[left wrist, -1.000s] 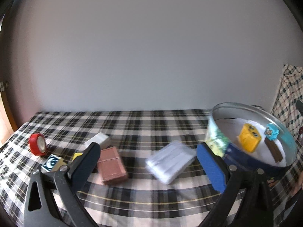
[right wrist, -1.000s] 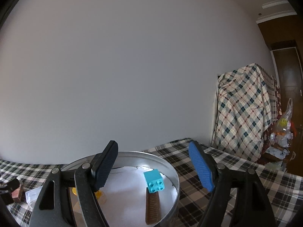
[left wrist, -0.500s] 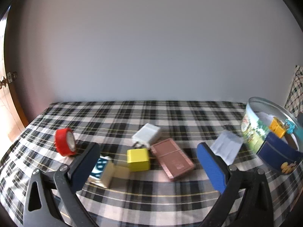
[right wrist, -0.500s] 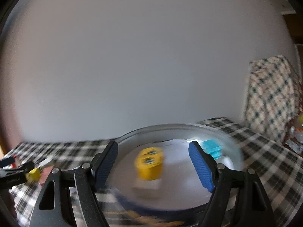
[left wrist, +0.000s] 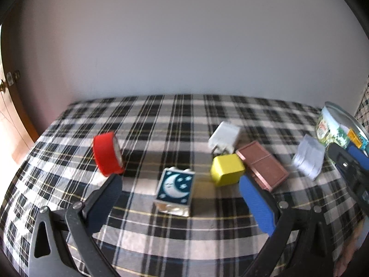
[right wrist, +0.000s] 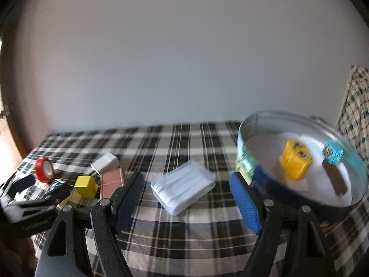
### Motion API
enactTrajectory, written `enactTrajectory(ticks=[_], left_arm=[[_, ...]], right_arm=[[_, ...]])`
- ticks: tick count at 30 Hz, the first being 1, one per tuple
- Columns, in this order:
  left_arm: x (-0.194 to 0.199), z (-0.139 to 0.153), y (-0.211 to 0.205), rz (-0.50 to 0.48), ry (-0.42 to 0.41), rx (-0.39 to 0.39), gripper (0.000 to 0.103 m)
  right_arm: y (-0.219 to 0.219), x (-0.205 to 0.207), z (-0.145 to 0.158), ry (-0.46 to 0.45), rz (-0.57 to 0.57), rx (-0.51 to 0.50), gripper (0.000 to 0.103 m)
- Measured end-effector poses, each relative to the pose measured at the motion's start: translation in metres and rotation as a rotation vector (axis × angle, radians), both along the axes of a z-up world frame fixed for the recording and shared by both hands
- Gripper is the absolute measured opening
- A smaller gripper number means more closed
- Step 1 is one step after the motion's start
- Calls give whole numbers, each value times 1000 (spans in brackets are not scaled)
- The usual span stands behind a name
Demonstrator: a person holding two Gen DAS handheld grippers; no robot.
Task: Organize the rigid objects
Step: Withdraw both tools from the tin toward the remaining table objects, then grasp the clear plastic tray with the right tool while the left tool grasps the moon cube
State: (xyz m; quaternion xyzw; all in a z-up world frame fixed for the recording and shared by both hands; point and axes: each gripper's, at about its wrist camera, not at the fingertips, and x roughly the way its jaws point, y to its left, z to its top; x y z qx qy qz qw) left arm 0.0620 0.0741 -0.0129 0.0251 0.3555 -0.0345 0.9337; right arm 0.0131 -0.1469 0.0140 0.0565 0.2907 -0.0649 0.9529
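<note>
Moon block (left wrist: 174, 187), ahead between open left gripper (left wrist: 182, 198) pads

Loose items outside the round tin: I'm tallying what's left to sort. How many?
6: red tape roll far left, moon-print block, yellow cube, white charger, brown case, and white plastic box beside the tin. None seem hidden.

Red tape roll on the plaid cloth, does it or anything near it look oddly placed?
The red tape roll stands on its edge, so it could roll. The moon block and pink case lie askew.
</note>
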Motion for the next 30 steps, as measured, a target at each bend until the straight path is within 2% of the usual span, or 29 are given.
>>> enactTrajectory(ticks=[8, 10, 13, 16, 17, 24, 27, 29, 30], left_arm=[[14, -13, 7, -3, 102, -7, 102], [17, -15, 9, 5, 119, -18, 102], [19, -17, 15, 29, 134, -37, 102], [24, -22, 20, 56, 171, -51, 102], [26, -24, 21, 59, 183, -56, 102], [28, -29, 27, 84, 213, -78, 101], [28, -28, 28, 83, 214, -77, 101], [27, -28, 28, 86, 212, -82, 100], [29, -28, 29, 88, 211, -82, 99]], right_arm=[[-2, 53, -31, 218, -124, 122, 79], [-2, 64, -34, 233, -150, 141, 79], [3, 76, -35, 249, -191, 110, 79], [2, 92, -39, 303, -210, 144, 80], [4, 95, -38, 296, -216, 136, 80], [5, 106, -44, 347, -159, 88, 78], [8, 107, -44, 352, -132, 53, 73], [13, 110, -44, 343, -85, 17, 58], [17, 109, -43, 344, -63, -3, 58]])
